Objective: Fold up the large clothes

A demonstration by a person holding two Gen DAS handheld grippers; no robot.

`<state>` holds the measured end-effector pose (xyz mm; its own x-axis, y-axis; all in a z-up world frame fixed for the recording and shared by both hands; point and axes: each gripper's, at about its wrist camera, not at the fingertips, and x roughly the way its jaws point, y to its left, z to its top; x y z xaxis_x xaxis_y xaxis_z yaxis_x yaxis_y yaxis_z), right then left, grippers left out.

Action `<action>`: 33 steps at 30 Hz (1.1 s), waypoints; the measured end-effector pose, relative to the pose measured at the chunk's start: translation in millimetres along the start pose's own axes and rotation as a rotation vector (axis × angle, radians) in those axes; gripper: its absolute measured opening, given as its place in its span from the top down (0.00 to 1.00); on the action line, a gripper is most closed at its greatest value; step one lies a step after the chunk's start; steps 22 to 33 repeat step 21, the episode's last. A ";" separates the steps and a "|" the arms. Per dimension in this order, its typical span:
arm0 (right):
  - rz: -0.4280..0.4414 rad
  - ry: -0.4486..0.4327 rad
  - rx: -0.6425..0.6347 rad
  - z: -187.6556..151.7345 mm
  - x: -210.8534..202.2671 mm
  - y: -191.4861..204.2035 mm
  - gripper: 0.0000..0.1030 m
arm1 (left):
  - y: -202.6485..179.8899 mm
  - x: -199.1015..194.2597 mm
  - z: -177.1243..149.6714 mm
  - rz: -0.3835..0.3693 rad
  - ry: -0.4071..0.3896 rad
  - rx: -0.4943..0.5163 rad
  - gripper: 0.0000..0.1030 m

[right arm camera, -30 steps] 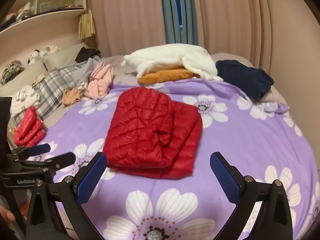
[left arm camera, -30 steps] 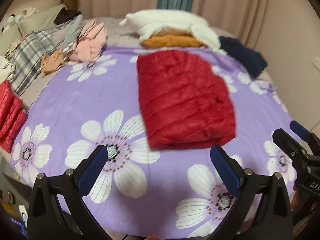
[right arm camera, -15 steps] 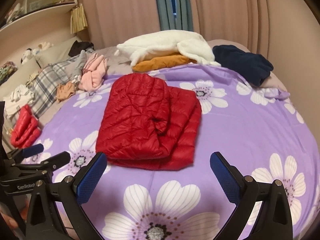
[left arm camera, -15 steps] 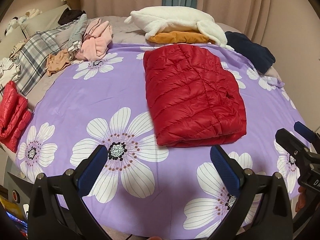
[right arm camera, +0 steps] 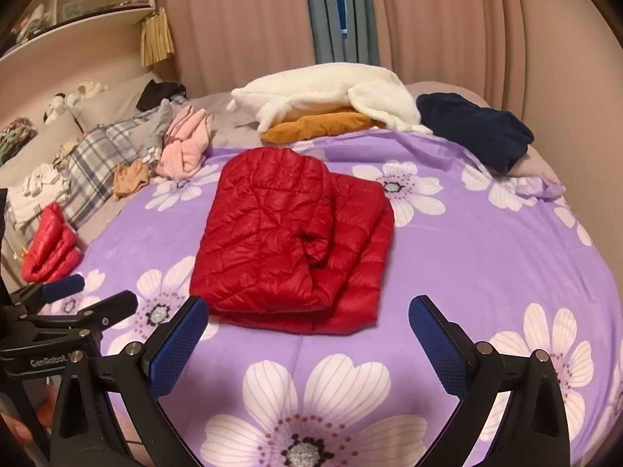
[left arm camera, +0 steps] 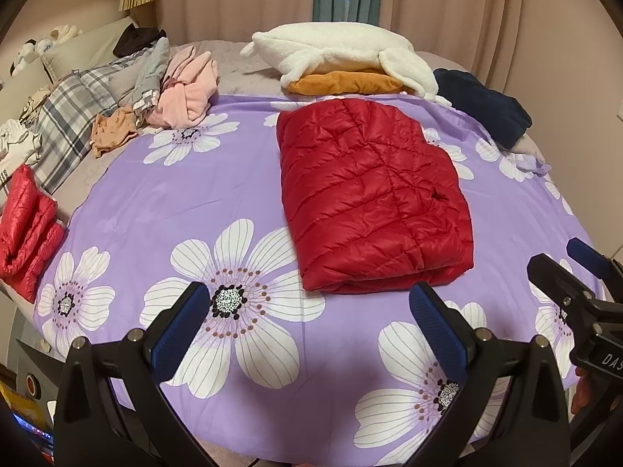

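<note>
A red quilted puffer jacket (left arm camera: 370, 194) lies folded into a thick rectangle in the middle of the purple flowered bedspread (left arm camera: 175, 202). In the right wrist view the same red jacket (right arm camera: 292, 245) shows a sleeve folded on top and a lower layer sticking out to the right. My left gripper (left arm camera: 309, 325) hangs open near the bed's front edge, short of the jacket, holding nothing. My right gripper (right arm camera: 307, 338) is open too, just in front of the jacket's near edge. Each gripper appears at the side of the other's view.
Another folded red jacket (left arm camera: 23, 229) lies at the bed's left edge. A white fleece on an orange garment (left arm camera: 342, 62), a navy garment (left arm camera: 483, 105), pink clothes (left arm camera: 187, 93) and a plaid pillow (left arm camera: 70, 116) crowd the far side. Curtains hang behind.
Both grippers have drifted slightly, so the jacket sits a little differently in view. The jacket itself has not moved, and both grippers have stayed open.
</note>
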<state>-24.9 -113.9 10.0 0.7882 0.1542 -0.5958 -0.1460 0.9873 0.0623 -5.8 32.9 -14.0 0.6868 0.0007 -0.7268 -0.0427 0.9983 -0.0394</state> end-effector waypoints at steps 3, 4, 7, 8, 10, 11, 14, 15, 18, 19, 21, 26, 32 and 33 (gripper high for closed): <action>0.007 -0.003 -0.001 2.3 -1.6 -0.8 0.01 | -0.8 -3.5 0.7 0.007 -0.015 0.007 0.00; 0.008 -0.005 -0.003 3.3 -2.2 -0.6 0.01 | -0.7 -4.6 1.1 0.006 -0.020 0.006 0.00; 0.006 -0.011 -0.009 4.7 -3.9 0.3 0.01 | -1.0 -7.6 2.6 0.007 -0.031 0.007 0.00; 0.007 -0.011 -0.010 5.2 -4.1 0.4 0.01 | -1.9 -8.1 2.9 0.011 -0.035 0.009 0.00; 0.006 -0.012 -0.011 4.3 -4.5 1.7 0.01 | -2.2 -10.0 3.1 0.019 -0.042 0.013 0.00; 0.005 -0.013 -0.012 5.1 -5.1 1.8 0.01 | -2.2 -10.6 2.9 0.020 -0.044 0.014 0.00; 0.008 -0.017 -0.015 5.5 -5.2 2.5 0.01 | -2.2 -12.7 2.9 0.034 -0.052 0.017 0.00; 0.008 -0.019 -0.016 6.3 -5.6 2.5 0.01 | -2.0 -13.1 3.3 0.039 -0.054 0.017 0.00; 0.007 -0.022 -0.021 7.0 -6.3 4.0 0.01 | -2.0 -14.6 4.3 0.044 -0.060 0.016 0.00; 0.007 -0.022 -0.021 7.5 -6.3 4.0 0.01 | -2.0 -15.0 4.3 0.046 -0.062 0.015 0.00; 0.008 -0.022 -0.021 6.9 -6.4 4.1 0.01 | -2.0 -16.1 4.9 0.050 -0.066 0.015 0.00; 0.008 -0.022 -0.021 6.9 -6.4 4.1 0.01 | -2.0 -16.1 4.9 0.050 -0.066 0.015 0.00; 0.008 -0.022 -0.021 6.9 -6.4 4.1 0.01 | -2.0 -16.1 4.9 0.050 -0.066 0.015 0.00; 0.008 -0.022 -0.021 6.9 -6.4 4.1 0.01 | -2.0 -16.1 4.9 0.050 -0.066 0.015 0.00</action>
